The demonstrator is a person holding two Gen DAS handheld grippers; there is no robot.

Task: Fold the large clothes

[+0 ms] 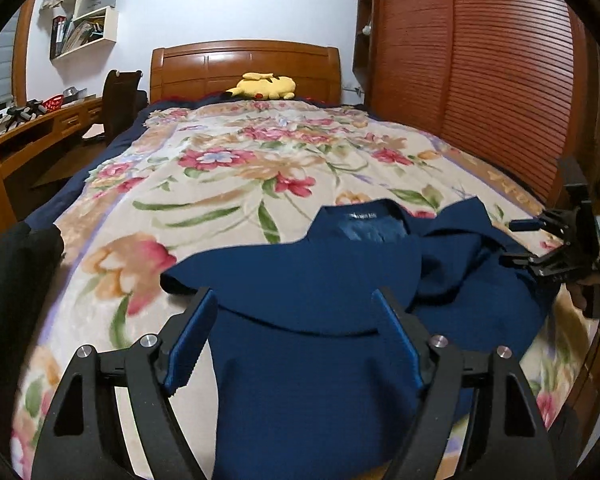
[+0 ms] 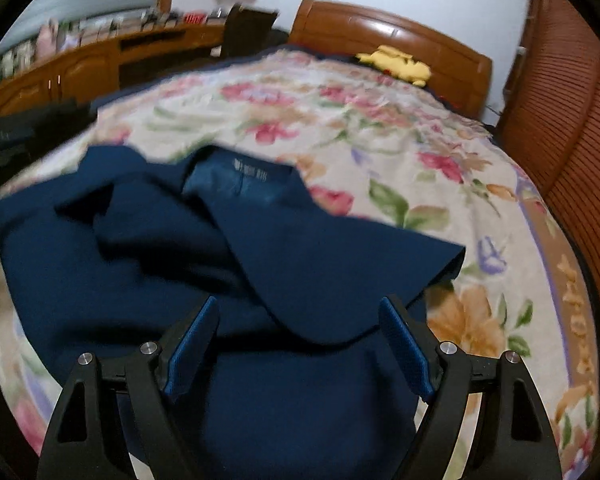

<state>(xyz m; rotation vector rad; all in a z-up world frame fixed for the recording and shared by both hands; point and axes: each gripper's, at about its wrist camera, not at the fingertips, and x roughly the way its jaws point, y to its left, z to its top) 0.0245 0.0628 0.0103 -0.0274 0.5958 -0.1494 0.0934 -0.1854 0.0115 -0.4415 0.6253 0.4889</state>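
A navy blue garment lies on the floral blanket at the near end of the bed. Its collar and label point toward the headboard, and both sleeves are folded in over the body. My left gripper hovers open over the garment's left sleeve and lower body, with nothing pinched between its blue pads. The right gripper shows at the garment's right edge, fingers apart. In the right wrist view the right gripper is open above the garment, near its folded right sleeve.
A yellow plush toy rests by the wooden headboard. A slatted wooden wardrobe runs along the bed's right side. A desk and dark chair stand on the left. Black cloth lies at the bed's left edge.
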